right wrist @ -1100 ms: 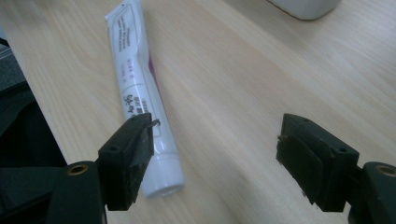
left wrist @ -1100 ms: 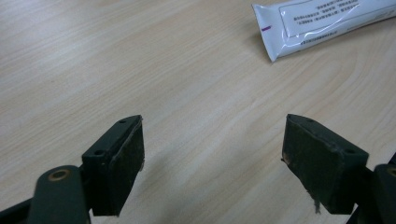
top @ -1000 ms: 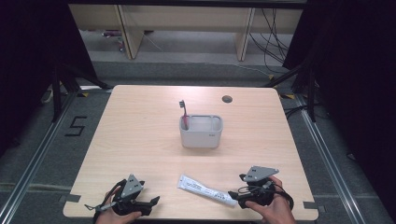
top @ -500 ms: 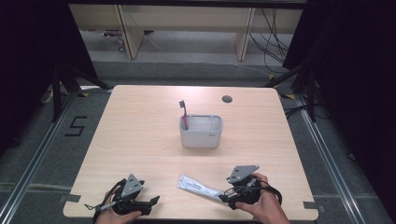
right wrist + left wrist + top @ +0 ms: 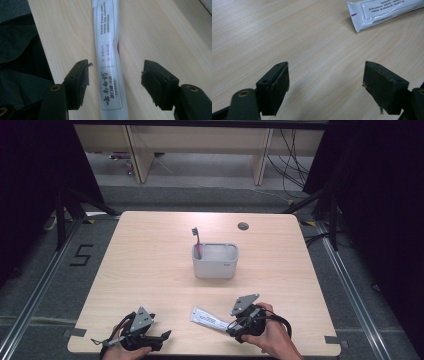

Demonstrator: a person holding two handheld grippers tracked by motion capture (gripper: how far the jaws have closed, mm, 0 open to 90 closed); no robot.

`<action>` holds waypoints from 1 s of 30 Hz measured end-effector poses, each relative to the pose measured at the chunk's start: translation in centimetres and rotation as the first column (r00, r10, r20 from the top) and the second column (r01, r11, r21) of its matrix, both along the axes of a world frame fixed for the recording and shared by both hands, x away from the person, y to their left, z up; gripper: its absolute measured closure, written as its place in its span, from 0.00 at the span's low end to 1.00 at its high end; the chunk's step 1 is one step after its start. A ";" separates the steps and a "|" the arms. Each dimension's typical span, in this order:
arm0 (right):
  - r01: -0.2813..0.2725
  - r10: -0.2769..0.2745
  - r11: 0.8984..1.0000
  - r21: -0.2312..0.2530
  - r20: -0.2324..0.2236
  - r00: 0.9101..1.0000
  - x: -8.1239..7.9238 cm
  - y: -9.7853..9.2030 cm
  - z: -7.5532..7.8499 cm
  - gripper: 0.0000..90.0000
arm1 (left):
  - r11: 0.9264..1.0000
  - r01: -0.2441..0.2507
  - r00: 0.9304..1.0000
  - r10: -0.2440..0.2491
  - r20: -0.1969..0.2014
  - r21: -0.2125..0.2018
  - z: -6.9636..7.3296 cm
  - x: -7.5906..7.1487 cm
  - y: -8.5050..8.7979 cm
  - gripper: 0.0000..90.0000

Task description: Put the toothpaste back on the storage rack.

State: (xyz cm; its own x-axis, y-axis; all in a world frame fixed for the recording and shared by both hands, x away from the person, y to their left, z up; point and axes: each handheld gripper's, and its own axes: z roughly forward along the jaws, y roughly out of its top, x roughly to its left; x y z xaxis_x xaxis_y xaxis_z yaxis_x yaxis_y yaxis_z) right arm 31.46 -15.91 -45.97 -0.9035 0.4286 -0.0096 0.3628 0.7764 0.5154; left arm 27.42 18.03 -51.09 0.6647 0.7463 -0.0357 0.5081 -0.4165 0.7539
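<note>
Near the tabletop's (image 5: pixel 150 270) front edge, the right tool (image 5: pixel 115 82) has slid over the toothpaste tube (image 5: pixel 108 62), jaws closing astride it, not yet gripping; left tool (image 5: pixel 325 85) rests released.

White toothpaste tube (image 5: pixel 110 62), printed with dark and magenta lettering, lies flat on the wooden table (image 5: pixel 150 270) near its front edge, crimped end (image 5: pixel 354 17) intact, surface glossy.
</note>
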 end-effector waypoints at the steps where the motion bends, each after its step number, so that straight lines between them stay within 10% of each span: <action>1: 0.006 -0.006 1.000 -0.009 -0.017 1.000 0.0 0.2 0.0 0.45 | 1.000 0.001 1.000 -0.001 0.001 0.001 0.0 0.0 0.0 0.23; 30: -0.078 0.063 0.982 -0.172 -0.095 0.994 0.9 3.8 -0.8 0.59 | 1.000 0.007 1.000 -0.007 0.004 -0.006 0.0 0.0 -0.2 0.23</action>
State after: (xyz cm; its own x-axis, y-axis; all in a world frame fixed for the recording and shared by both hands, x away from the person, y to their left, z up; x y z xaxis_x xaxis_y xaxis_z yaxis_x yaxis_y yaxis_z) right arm 32.38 -12.12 -46.78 -0.9320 0.3626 0.0024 0.3421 0.8771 0.3373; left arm 27.39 17.81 -51.11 0.6704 0.7410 -0.0375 0.5018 -0.4156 0.7586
